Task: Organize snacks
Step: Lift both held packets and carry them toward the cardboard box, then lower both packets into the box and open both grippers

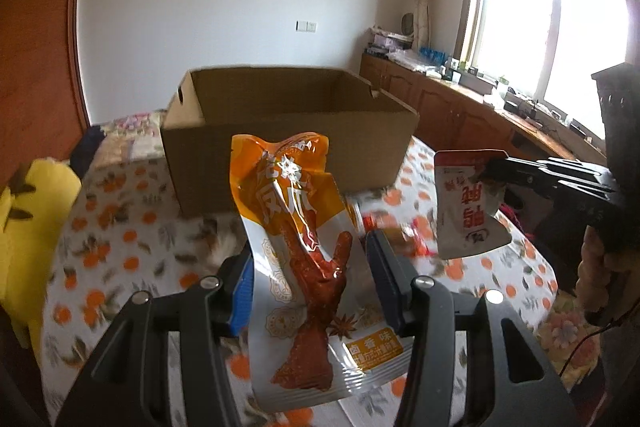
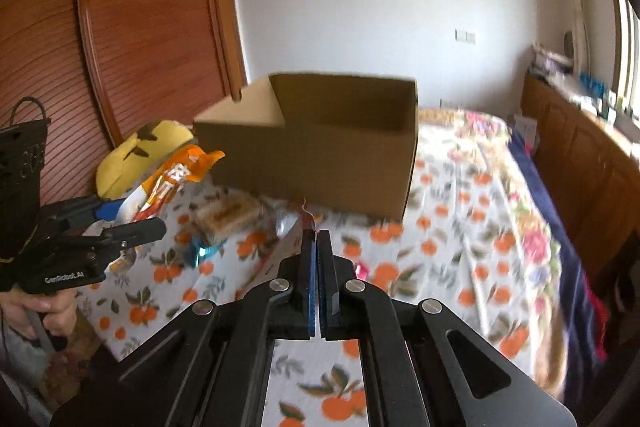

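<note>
My left gripper (image 1: pixel 310 251) is shut on an orange and white chicken-feet snack pack (image 1: pixel 296 227), held upright between its blue pads. Behind it stands an open cardboard box (image 1: pixel 288 143) on the bed. At the right, my right gripper (image 1: pixel 490 167) pinches the top corner of a white and red pouch (image 1: pixel 468 211), which hangs in the air. In the right wrist view the right gripper (image 2: pixel 316 233) has its pads pressed together on the pouch's thin edge (image 2: pixel 282 249). There the left gripper (image 2: pixel 132 217) and its orange pack (image 2: pixel 168 183) are at the left, the box (image 2: pixel 320 163) ahead.
The bed has an orange-fruit print sheet (image 2: pixel 440 227). Loose snacks lie on it before the box: a clear-wrapped cake pack (image 2: pixel 228 215), a blue wrapper (image 2: pixel 202 253), a small pink item (image 2: pixel 362 269). A yellow plush (image 2: pixel 140 155) sits left of the box. Wooden cabinets (image 2: pixel 580 155) line the right.
</note>
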Action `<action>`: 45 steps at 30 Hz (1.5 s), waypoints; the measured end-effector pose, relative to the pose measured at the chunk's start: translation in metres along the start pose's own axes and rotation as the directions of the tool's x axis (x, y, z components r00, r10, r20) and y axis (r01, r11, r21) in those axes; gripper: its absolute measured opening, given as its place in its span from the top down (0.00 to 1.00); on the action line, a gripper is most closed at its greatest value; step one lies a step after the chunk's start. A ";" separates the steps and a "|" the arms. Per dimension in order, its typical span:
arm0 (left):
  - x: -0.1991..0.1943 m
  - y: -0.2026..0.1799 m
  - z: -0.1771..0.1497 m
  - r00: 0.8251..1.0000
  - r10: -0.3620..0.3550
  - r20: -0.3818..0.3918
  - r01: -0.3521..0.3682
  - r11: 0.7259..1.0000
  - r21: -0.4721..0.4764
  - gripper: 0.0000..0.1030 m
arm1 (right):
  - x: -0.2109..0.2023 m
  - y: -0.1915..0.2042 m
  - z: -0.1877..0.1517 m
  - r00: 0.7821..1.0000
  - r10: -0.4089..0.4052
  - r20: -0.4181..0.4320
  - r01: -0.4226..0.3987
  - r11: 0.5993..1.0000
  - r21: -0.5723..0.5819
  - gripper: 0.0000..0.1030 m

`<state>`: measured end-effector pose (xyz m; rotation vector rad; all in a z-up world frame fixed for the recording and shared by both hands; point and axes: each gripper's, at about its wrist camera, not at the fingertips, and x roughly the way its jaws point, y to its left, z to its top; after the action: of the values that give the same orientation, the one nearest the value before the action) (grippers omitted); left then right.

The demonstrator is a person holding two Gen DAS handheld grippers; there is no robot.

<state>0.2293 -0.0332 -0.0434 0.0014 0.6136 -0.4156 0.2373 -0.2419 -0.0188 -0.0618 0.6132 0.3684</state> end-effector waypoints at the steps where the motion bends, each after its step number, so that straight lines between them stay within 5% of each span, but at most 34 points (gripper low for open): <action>1: 0.002 0.002 0.007 1.000 0.004 0.008 -0.004 1.000 0.008 0.51 | 0.001 0.000 0.006 1.000 0.000 0.005 0.000 1.000 -0.011 1.00; 23: 0.082 0.045 0.107 0.998 0.025 0.053 -0.029 0.997 0.073 0.51 | 0.071 -0.012 0.121 0.994 -0.014 0.109 0.031 0.987 -0.156 1.00; 45: 0.134 0.060 0.109 1.000 0.024 0.014 -0.025 0.999 0.046 0.47 | 0.163 -0.052 0.112 0.999 -0.042 0.023 0.043 0.998 -0.048 1.00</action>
<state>0.4111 -0.0422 -0.0363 0.0500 0.5904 -0.4057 0.4407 -0.2197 -0.0228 -0.1171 0.5808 0.3425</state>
